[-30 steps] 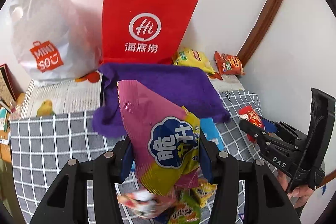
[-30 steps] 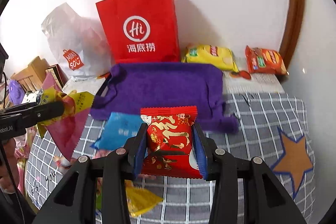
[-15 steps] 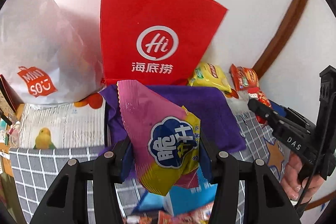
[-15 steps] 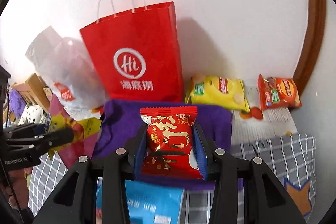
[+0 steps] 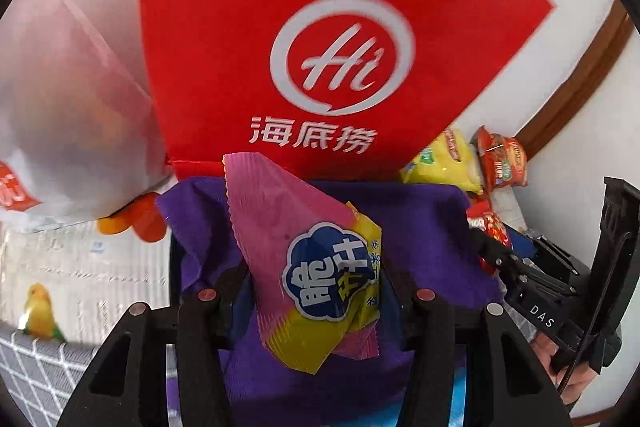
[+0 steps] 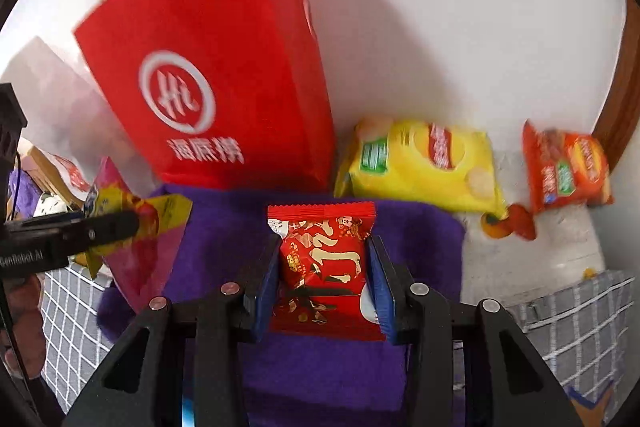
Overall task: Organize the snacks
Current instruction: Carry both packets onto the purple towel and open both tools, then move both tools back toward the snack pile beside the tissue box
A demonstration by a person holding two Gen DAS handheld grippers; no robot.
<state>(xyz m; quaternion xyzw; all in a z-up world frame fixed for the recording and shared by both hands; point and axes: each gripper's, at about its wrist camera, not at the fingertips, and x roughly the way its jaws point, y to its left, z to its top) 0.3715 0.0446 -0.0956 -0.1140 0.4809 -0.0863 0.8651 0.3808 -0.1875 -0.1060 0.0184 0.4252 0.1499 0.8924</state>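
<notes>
My left gripper (image 5: 316, 291) is shut on a pink and yellow snack packet (image 5: 304, 255) and holds it above the purple cloth (image 5: 420, 227), close in front of the red paper bag (image 5: 320, 27). My right gripper (image 6: 324, 267) is shut on a small red snack packet (image 6: 324, 259), also above the purple cloth (image 6: 416, 247), just right of the red paper bag (image 6: 216, 75). The left gripper with its pink packet (image 6: 132, 239) shows at the left of the right wrist view. The right gripper (image 5: 492, 247) shows at the right of the left wrist view.
A yellow chip bag (image 6: 420, 163) and an orange chip bag (image 6: 568, 167) lie against the wall at the right. A white plastic bag (image 5: 60, 107) stands left of the red bag. A grey checked tablecloth (image 6: 580, 327) covers the table.
Both grippers have moved forward with their packets, from over the checked cloth to over the purple cloth, close to the red bag. The loose snack pile has dropped out of view.
</notes>
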